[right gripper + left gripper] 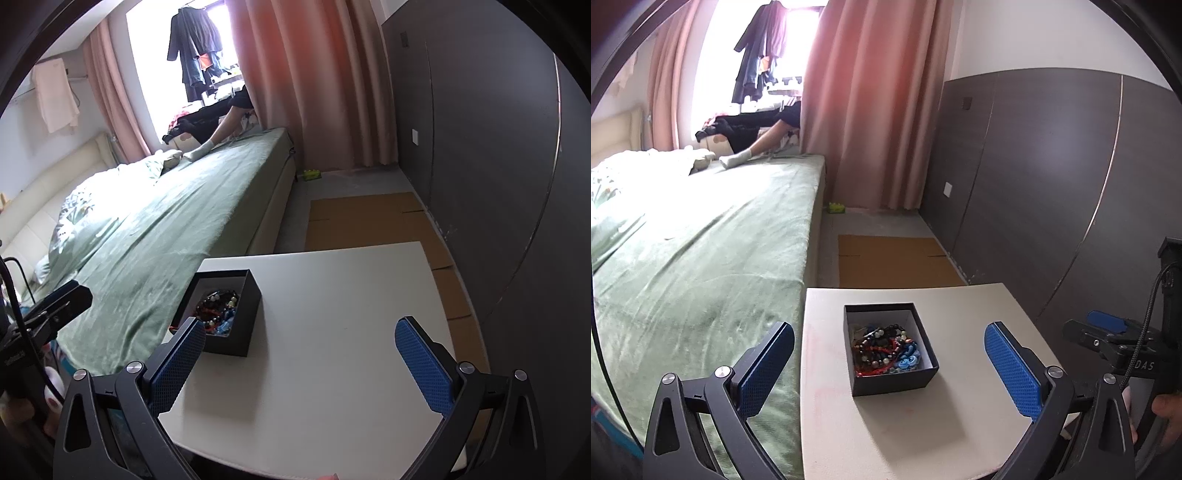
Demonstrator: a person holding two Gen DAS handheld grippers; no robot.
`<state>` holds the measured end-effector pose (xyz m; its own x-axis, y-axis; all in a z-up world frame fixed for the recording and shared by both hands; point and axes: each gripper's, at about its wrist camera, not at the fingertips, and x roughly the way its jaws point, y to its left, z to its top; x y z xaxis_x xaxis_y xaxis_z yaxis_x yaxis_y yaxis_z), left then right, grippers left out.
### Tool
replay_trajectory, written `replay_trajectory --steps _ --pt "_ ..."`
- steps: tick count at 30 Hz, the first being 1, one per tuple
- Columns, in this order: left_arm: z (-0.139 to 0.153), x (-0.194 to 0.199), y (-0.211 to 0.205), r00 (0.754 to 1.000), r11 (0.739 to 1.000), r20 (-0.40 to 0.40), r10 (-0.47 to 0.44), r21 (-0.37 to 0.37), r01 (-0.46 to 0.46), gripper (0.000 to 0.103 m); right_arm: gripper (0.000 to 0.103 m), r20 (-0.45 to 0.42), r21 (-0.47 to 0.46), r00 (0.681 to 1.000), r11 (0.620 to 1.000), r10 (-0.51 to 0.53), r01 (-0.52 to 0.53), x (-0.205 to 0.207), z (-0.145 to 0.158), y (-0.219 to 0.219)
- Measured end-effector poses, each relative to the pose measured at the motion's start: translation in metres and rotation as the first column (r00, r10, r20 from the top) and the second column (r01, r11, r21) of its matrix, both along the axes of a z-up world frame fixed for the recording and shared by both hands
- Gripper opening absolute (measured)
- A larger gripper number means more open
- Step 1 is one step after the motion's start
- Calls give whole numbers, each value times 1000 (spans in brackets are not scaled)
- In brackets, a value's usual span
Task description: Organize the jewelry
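A small black box stands on a white table. It holds a tangle of beaded bracelets in red, black, white and blue. My left gripper is wide open and empty, raised above and in front of the box, its blue pads either side of it in view. In the right wrist view the box sits at the table's left edge with the beads showing. My right gripper is wide open and empty, to the right of the box.
A bed with a green cover runs along the table's left side. A person's leg in a white sock rests on its far end. Flat cardboard lies on the floor beyond the table. A dark panelled wall stands on the right.
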<state>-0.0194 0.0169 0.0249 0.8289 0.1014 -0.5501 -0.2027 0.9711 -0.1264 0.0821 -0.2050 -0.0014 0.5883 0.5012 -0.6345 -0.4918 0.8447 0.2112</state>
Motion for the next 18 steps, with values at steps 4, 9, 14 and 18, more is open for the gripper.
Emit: replay_trajectory --steps 4,9,14,18 --pt "-1 1 0 1000 1000 -6 6 9 -6 103 103 2 -1 1000 1000 -3 3 -1 0 1" --pt "0 0 1 1000 1000 0 14 7 -14 103 103 -11 8 1000 1000 3 -3 1 -2 1" --pt "0 0 0 1000 1000 -2 12 13 -12 103 103 -5 10 1000 1000 3 -3 1 -1 1" --pt "-1 0 1 1000 1000 -2 11 16 -11 103 103 -5 13 1000 1000 4 -4 1 -1 1"
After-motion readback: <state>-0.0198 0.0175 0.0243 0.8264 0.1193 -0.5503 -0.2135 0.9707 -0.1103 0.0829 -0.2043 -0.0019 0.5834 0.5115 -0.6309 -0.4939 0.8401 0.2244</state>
